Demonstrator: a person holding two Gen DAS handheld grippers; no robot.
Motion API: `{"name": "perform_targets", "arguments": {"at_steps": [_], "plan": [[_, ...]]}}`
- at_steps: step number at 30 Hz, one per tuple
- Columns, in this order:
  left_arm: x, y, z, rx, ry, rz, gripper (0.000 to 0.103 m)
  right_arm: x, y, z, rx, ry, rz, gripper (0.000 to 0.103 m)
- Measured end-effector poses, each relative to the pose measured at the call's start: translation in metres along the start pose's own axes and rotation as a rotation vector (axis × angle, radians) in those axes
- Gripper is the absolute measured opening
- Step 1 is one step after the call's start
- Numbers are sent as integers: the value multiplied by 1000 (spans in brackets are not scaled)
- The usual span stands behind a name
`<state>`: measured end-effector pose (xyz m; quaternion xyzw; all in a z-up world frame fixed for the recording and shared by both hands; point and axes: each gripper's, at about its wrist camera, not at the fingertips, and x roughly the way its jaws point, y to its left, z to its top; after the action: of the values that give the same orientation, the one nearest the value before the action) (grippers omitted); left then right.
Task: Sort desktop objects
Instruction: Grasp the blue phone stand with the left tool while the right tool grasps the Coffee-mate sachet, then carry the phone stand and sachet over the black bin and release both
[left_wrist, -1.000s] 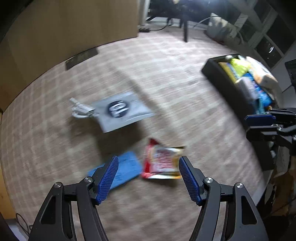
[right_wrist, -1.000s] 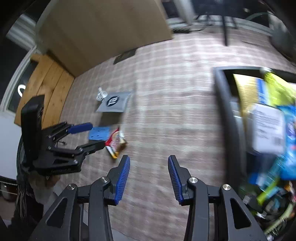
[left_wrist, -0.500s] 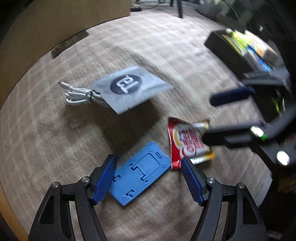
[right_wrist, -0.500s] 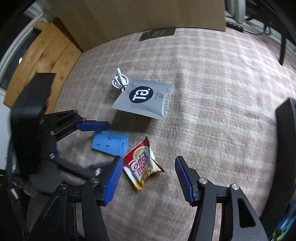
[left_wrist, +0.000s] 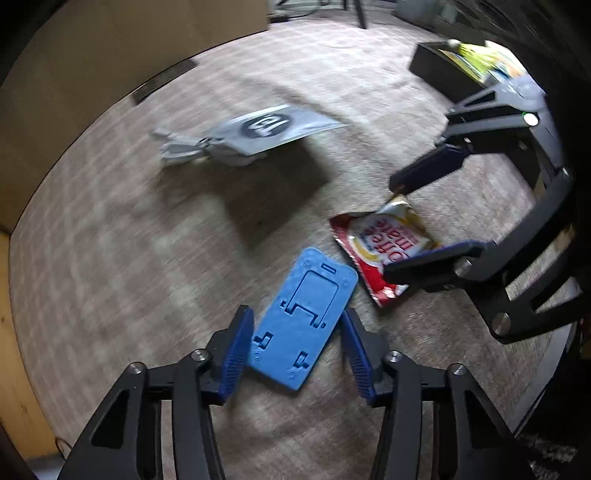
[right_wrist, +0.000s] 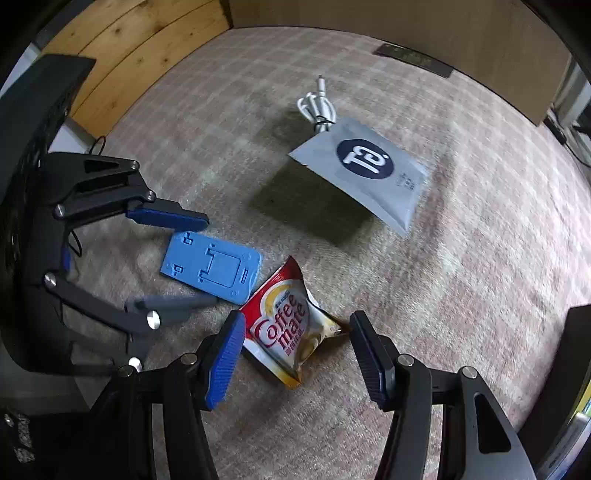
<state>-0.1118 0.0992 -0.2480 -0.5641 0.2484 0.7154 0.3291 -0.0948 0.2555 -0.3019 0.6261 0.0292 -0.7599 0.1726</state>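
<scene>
**Two flat picks, side by side**

The left gripper (left_wrist: 297, 347) is closing around the blue phone stand (left_wrist: 303, 319); the right gripper (right_wrist: 295, 354) straddles the Coffee mate sachet (right_wrist: 291, 328), part open. Both lie flat on the tabletop (right_wrist: 461, 277), so pads may skid over them, and the grippers could collide.

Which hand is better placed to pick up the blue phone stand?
Left. The left gripper has its closing fingers on either side of the blue phone stand; the right gripper straddles the Coffee-mate packet.
</scene>
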Motion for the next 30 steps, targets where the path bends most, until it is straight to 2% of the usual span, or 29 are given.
{"name": "perform_targets", "arguments": {"at_steps": [6, 9, 10, 12, 14, 15, 21, 23, 30], "plan": [[-9, 10, -16, -68, 1, 29, 43, 5, 16, -1, -122, 26, -42, 55], [-14, 17, -25, -124, -1, 54, 40, 5, 19, -4, -135, -4, -77, 55], [-16, 18, -27, -135, -3, 59, 40, 5, 19, -5, -134, -13, -90, 53], [-16, 18, -35, -170, -11, 67, 40, 2, 17, -8, -126, -27, -106, 39], [-20, 18, -42, -207, -24, 68, 40, -4, 9, -11, -87, -44, -66, 27], [-22, 18, -44, -220, -29, 69, 39, -6, 4, -13, -55, -48, -32, 24], [-37, 6, -65, -320, -91, 46, 39, -22, -14, -30, 49, -105, 26, 16], [-41, -7, -62, -349, -109, 30, 39, -28, -19, -40, 82, -122, 35, 15], [-49, -26, -39, -305, -152, 22, 39, -51, -24, -64, 210, -202, 57, 12]]}}
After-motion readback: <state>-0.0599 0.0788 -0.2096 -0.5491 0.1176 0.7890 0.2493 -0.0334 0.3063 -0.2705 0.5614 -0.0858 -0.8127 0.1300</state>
